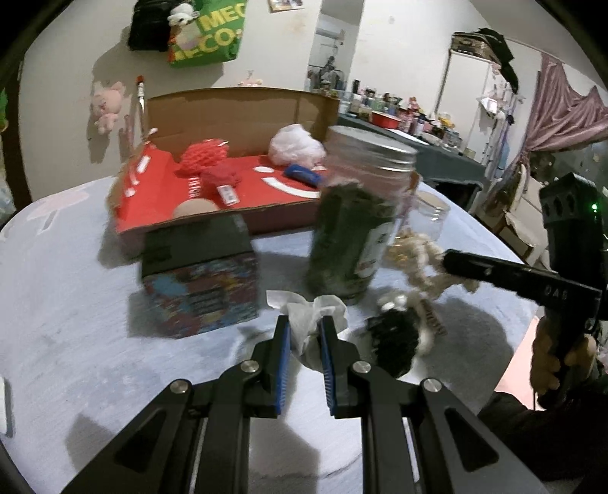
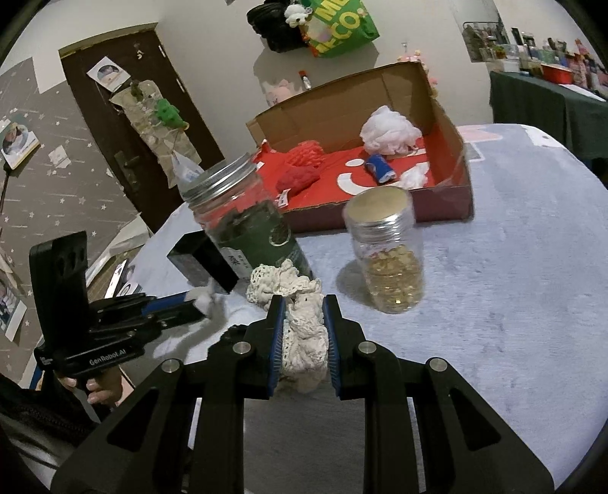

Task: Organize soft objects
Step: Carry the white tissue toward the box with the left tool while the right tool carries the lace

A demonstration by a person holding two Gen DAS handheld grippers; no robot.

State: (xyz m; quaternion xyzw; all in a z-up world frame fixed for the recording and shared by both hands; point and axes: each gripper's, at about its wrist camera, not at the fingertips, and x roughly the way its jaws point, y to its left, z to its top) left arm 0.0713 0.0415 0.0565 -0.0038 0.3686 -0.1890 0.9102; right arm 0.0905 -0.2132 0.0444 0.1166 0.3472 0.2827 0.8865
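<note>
Soft objects number eight in our count: a crumpled white tissue [image 1: 304,323] clamped between the closed jaws of the left gripper [image 1: 306,323], a cream crocheted cloth [image 2: 304,330] pinched by the nearly closed right gripper [image 2: 304,315], a black-and-white woolly piece [image 1: 395,342] lying loose on the table at 3 o'clock of the tissue, and five inside the cardboard box [image 2: 448,125]: two red mesh puffs [image 2: 300,176], one white puff [image 2: 387,131], one blue roll [image 2: 380,169] and a small white wad [image 2: 414,178]. We count two lidded jars: a green-filled jar [image 2: 247,228] at 11 o'clock of the cloth and a jar of golden capsules [image 2: 391,250] at 1 o'clock, plus one dark patterned box [image 1: 201,281]. A pale blue fleecy cover [image 2: 513,266] dresses the table. We see white walls, a brown door [image 2: 121,114] and a green bag [image 2: 342,22] hanging high.
</note>
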